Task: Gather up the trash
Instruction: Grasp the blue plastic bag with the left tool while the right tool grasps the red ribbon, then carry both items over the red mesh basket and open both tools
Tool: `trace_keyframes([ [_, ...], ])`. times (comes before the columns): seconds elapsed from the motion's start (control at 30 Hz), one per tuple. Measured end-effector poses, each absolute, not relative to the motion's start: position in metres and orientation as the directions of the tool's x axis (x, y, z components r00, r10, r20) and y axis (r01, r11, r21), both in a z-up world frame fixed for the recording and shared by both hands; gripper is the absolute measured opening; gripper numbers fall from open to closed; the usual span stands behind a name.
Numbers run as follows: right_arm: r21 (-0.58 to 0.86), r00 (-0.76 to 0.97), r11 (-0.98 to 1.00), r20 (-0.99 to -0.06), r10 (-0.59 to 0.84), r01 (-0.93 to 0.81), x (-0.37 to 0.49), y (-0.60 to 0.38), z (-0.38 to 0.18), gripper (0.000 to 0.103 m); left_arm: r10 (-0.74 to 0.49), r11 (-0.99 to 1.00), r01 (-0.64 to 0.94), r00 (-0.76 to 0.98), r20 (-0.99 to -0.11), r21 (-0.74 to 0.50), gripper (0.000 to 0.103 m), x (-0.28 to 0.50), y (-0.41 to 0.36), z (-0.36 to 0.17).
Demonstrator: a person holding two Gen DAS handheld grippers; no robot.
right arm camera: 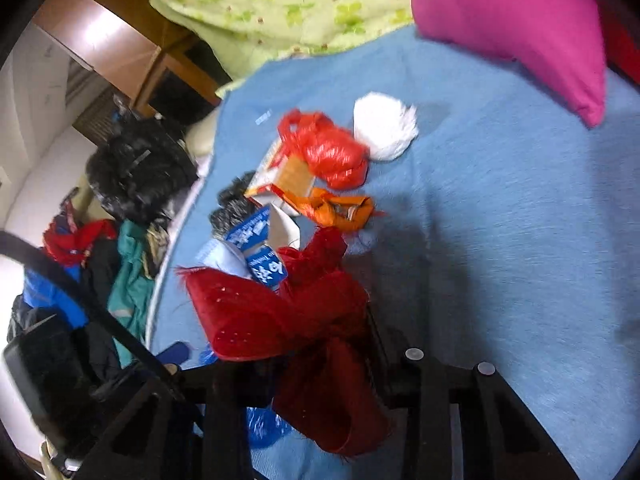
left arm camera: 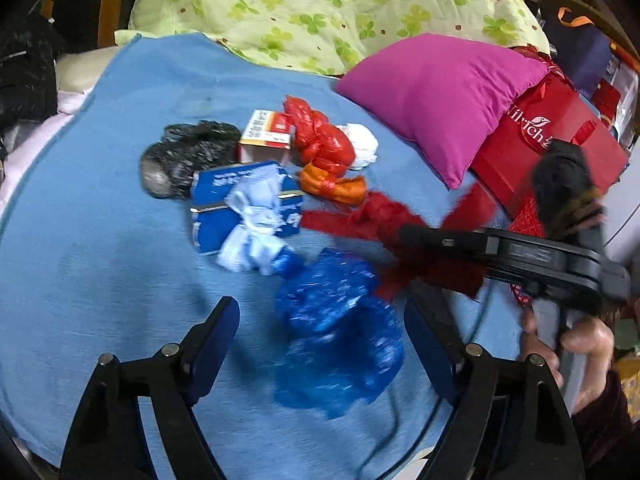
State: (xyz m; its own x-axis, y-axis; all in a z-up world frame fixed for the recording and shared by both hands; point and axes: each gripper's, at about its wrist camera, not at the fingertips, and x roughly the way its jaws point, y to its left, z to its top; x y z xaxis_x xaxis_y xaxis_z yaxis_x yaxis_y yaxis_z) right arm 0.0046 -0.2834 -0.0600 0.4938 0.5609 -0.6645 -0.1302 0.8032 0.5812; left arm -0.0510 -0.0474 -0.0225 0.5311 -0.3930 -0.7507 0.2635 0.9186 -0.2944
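Note:
A pile of trash lies on a blue sheet (left arm camera: 80,240): a black bag (left arm camera: 188,156), a blue box (left arm camera: 244,204) with pale tissue, a red and white carton (left arm camera: 268,132), a red bag (left arm camera: 320,136), an orange wrapper (left arm camera: 332,184) and a white wad (left arm camera: 362,144). My left gripper (left arm camera: 322,320) is open around a crumpled blue plastic bag (left arm camera: 340,328). My right gripper (right arm camera: 320,344) is shut on a dark red ribbon bow (right arm camera: 288,312) and holds it above the sheet; it shows in the left wrist view (left arm camera: 400,236) too.
A pink pillow (left arm camera: 440,96) and a red gift bag (left arm camera: 544,144) lie at the right. A green clover quilt (left arm camera: 320,8) lies at the back. Clothes and a black bag (right arm camera: 136,168) lie off the bed's left edge.

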Motion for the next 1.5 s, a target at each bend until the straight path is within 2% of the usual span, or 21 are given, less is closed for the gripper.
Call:
trace_keyframes([
  [0.17,0.591,0.555,0.788,-0.602,0.574,-0.173,-0.022,-0.309,-0.037,0.039,-0.397,0.916,0.264,0.477,-0.784,-0.303,0.085,-0.043,-0.072,-0.037],
  [0.27,0.601,0.593,0.773,-0.552,0.587,-0.206,-0.036,-0.323,-0.023,0.039,-0.371,0.926,0.251,0.454,-0.810,-0.283,0.064,-0.041,-0.081,-0.049],
  [0.4,0.611,0.655,0.750,-0.461,0.598,-0.254,-0.055,-0.345,0.001,0.039,-0.385,0.919,0.267,0.453,-0.804,-0.289,0.054,-0.043,-0.087,-0.051],
  [0.53,0.585,0.731,0.751,-0.361,0.579,-0.306,-0.081,-0.364,0.027,0.039,-0.386,0.915,0.313,0.484,-0.785,-0.256,0.051,-0.050,-0.098,-0.035],
  [0.8,0.576,0.869,0.757,-0.155,0.470,-0.307,-0.140,-0.423,0.064,0.039,-0.436,0.874,0.452,0.564,-0.701,-0.179,0.050,-0.059,-0.146,0.036],
  [1.0,0.680,0.953,0.707,-0.038,0.302,-0.196,-0.181,-0.500,0.068,0.039,-0.570,0.760,0.637,0.557,-0.604,-0.130,0.051,-0.073,-0.224,0.106],
  [1.27,0.820,0.985,0.564,-0.003,0.170,-0.095,-0.208,-0.571,0.049,0.041,-0.664,0.622,0.780,0.477,-0.575,-0.072,0.052,-0.083,-0.329,0.132],
  [1.43,0.869,0.991,0.491,-0.002,0.134,-0.064,-0.218,-0.592,0.034,0.042,-0.664,0.602,0.795,0.447,-0.599,-0.073,0.060,-0.082,-0.363,0.125],
  [1.47,0.874,0.991,0.482,-0.008,0.133,-0.057,-0.217,-0.594,0.032,0.047,-0.660,0.605,0.793,0.448,-0.603,-0.073,0.061,-0.080,-0.368,0.123],
  [1.5,0.880,0.991,0.473,-0.016,0.132,-0.048,-0.215,-0.594,0.031,0.057,-0.656,0.609,0.789,0.447,-0.608,-0.077,0.064,-0.078,-0.371,0.121],
])
